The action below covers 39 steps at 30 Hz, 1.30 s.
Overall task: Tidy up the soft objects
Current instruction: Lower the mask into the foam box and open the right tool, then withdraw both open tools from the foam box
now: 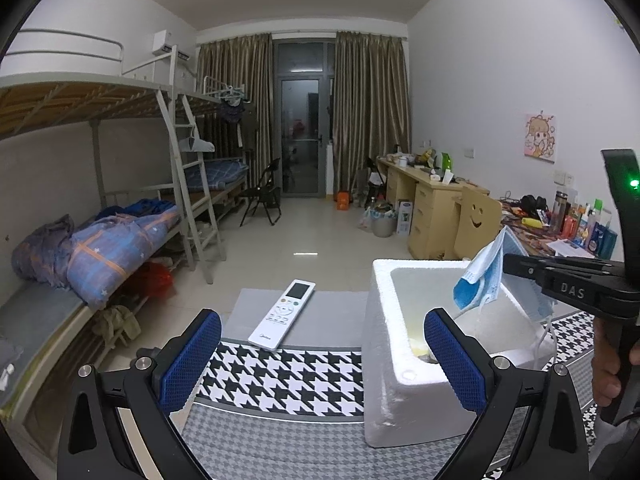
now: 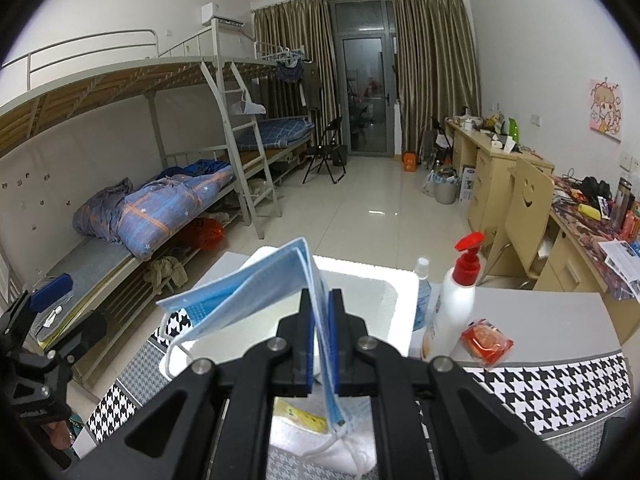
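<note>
Two grippers are in your hands, and only one has something in it. Your right gripper (image 2: 321,312) is squeezed tight on a blue face mask (image 2: 256,284), with its two blue pads pressed flat on the folded cloth. Most of the mask sticks out past the tips and flops to the left, and its white ear loops hang down below the jaws. You are holding the mask in the air right over the white foam box (image 1: 404,344), just above the box's open top. In your left wrist view the mask (image 1: 480,280) pokes out from the right gripper (image 1: 516,266) above the far side of the box. Your left gripper (image 1: 322,344) has its jaws spread wide with nothing between them, and it sits low over the black-and-white checked cloth (image 1: 288,380). One white remote (image 1: 282,314) lies on the table just left of the box. Beside the box on its right stand a white pump bottle (image 2: 458,296) with a red top and a small red packet (image 2: 486,340).
</note>
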Each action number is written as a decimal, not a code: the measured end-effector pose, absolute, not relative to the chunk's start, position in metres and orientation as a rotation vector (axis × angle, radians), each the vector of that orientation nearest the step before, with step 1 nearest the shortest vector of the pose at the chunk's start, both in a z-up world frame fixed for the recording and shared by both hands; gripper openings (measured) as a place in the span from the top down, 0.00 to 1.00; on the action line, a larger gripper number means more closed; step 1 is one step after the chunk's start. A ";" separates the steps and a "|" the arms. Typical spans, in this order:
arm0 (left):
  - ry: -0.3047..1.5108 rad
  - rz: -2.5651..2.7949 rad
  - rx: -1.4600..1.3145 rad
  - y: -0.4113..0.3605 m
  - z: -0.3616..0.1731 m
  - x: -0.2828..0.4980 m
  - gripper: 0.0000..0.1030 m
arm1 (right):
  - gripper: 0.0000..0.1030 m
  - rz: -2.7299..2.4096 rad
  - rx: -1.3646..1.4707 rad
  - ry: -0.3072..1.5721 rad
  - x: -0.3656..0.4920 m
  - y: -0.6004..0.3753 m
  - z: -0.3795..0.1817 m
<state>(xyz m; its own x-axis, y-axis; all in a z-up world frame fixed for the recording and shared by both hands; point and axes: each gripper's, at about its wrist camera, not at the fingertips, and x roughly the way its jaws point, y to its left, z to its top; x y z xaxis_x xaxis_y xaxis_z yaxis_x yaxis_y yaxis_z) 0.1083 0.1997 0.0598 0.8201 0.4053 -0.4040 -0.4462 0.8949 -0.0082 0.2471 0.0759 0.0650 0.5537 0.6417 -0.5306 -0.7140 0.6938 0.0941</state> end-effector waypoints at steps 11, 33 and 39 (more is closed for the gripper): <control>0.412 0.451 -0.112 0.202 0.057 0.107 0.01 | 0.34 0.777 -0.148 0.625 0.256 0.086 0.051; 0.386 0.388 -0.094 0.173 0.065 0.092 0.01 | 0.12 0.786 -0.132 0.476 0.207 0.045 0.074; 0.363 0.376 -0.079 0.157 0.073 0.080 0.01 | 0.11 0.786 -0.116 0.454 0.195 0.032 0.079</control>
<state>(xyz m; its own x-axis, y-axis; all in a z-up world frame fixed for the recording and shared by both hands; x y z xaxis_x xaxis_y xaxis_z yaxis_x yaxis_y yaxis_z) 0.0804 0.1572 0.0727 0.8665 0.3452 -0.3607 -0.3731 0.9277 -0.0083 0.1949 0.0324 0.0794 0.6161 0.6564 -0.4354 -0.7054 0.7057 0.0657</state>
